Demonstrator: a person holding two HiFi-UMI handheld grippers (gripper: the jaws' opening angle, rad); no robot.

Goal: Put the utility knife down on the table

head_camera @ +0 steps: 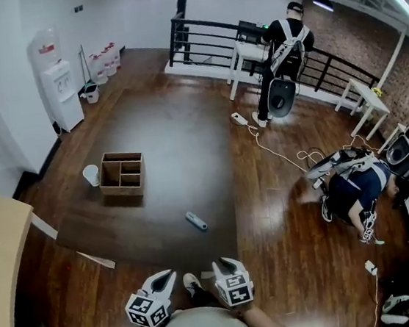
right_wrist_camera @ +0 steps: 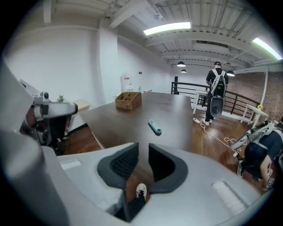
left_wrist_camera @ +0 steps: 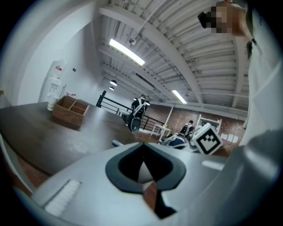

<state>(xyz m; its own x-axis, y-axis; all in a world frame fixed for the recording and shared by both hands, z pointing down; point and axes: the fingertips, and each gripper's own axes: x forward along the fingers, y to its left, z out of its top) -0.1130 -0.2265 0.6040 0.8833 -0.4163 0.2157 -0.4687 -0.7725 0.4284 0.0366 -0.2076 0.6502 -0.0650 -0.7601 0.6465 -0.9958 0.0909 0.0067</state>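
The utility knife (head_camera: 196, 221) is lying flat on the worktop (head_camera: 158, 139), on my side of the wooden box (head_camera: 122, 173), so the left gripper (head_camera: 162, 281) with jaws together and the right gripper (head_camera: 227, 265) with jaws slightly parted are hanging empty beyond it.

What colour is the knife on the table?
The utility knife is teal, best seen in the right gripper view.

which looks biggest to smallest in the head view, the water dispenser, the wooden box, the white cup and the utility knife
1. water dispenser
2. wooden box
3. white cup and utility knife: too alike to rank; the cup looks wider, the knife longer and thinner.
The dispenser stands farthest from the camera, so it only looks smaller than it is.
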